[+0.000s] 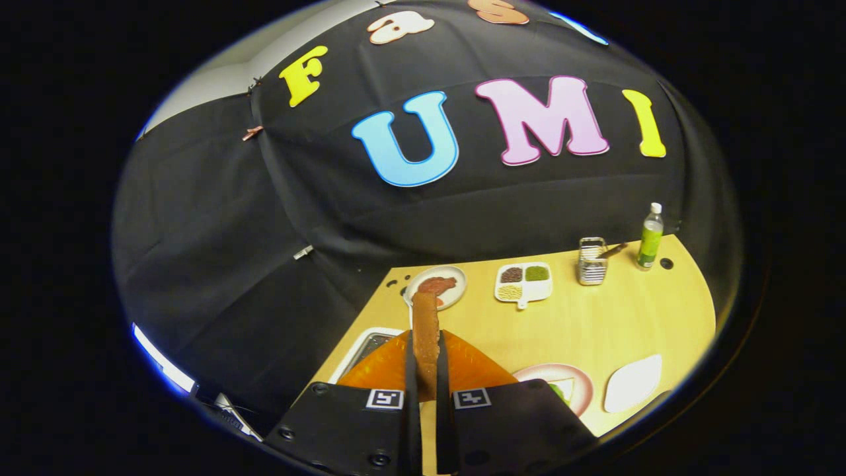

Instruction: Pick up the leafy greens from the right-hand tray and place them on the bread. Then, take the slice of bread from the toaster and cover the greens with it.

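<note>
brown bread slice (425, 330) upright, clamped between fingers (411, 370)
</note>
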A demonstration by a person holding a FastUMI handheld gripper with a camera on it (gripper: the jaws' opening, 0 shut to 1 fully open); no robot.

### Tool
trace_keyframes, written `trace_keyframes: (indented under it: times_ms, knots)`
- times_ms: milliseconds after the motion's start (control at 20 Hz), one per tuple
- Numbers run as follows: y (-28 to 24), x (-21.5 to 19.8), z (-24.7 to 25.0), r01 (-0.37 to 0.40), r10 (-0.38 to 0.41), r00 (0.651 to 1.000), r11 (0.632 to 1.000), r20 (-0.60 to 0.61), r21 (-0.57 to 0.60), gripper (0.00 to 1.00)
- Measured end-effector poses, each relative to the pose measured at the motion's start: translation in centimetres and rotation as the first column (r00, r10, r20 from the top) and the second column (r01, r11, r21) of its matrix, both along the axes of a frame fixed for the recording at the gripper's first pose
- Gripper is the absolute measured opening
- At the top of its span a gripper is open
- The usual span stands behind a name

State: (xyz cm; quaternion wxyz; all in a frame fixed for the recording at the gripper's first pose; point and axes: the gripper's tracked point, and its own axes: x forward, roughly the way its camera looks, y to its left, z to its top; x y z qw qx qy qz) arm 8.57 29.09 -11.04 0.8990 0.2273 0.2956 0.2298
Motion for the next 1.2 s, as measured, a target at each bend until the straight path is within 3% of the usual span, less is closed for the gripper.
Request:
trace_keyframes:
  times_ms: [350, 900, 1200]
  knots:
    - [-7.2, -1.8, -8.7, 0.086, -0.094, 0.990, 0.993, -0.104, -0.085, 0.13]
    - [-3.5, -2.8, -19.5, 0.111, -0.074, 0.946, 0.989, -0.317, 0.102, 0.13]
    - [-5.4, -2.3, -25.8, 0.119, -0.119, 0.937, 0.993, -0.330, -0.021, 0.13]
